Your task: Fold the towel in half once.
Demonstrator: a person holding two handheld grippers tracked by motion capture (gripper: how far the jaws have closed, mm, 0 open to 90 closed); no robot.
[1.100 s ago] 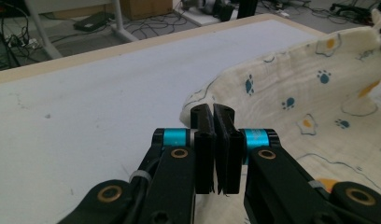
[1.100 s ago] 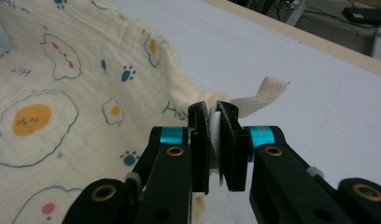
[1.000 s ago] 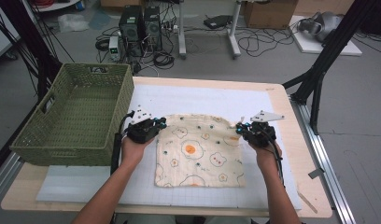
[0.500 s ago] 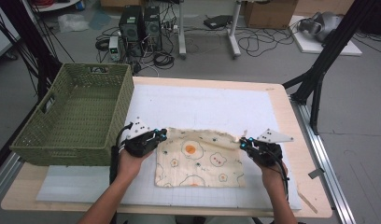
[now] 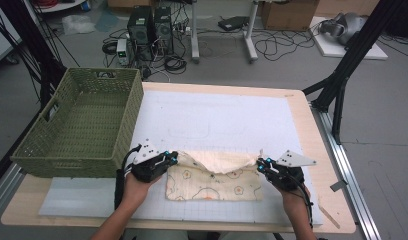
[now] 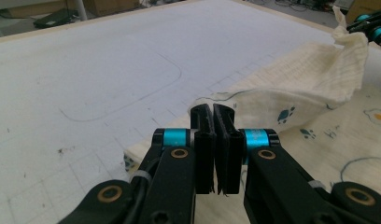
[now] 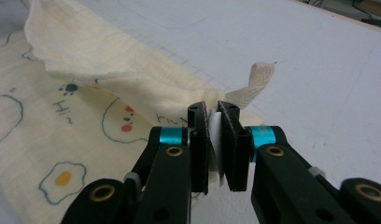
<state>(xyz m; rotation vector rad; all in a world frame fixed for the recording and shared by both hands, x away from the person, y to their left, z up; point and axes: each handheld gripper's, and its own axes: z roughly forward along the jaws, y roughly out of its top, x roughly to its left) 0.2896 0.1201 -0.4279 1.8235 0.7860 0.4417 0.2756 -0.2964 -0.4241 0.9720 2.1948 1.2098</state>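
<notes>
The folded-over flap of the cloth (image 5: 219, 161) hides the printed face beneath it. At 6 o'clock in the high view the picture's edge cuts both forearms. The left gripper (image 6: 212, 122) covers the cloth corner it pinches; the prints around the right gripper (image 7: 212, 122) are blurred.

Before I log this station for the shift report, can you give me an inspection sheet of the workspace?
Surface: wooden table under a white gridded mat.
Job's things: cream printed cloth, far edge lifted toward the near edge.
Clutter: green woven basket at table's left.
Grippers: left tool and right tool each shut on a cloth corner.
Cables: black lead along each wrist; tangle on floor.
Surroundings: computer towers, black frame legs.
</notes>
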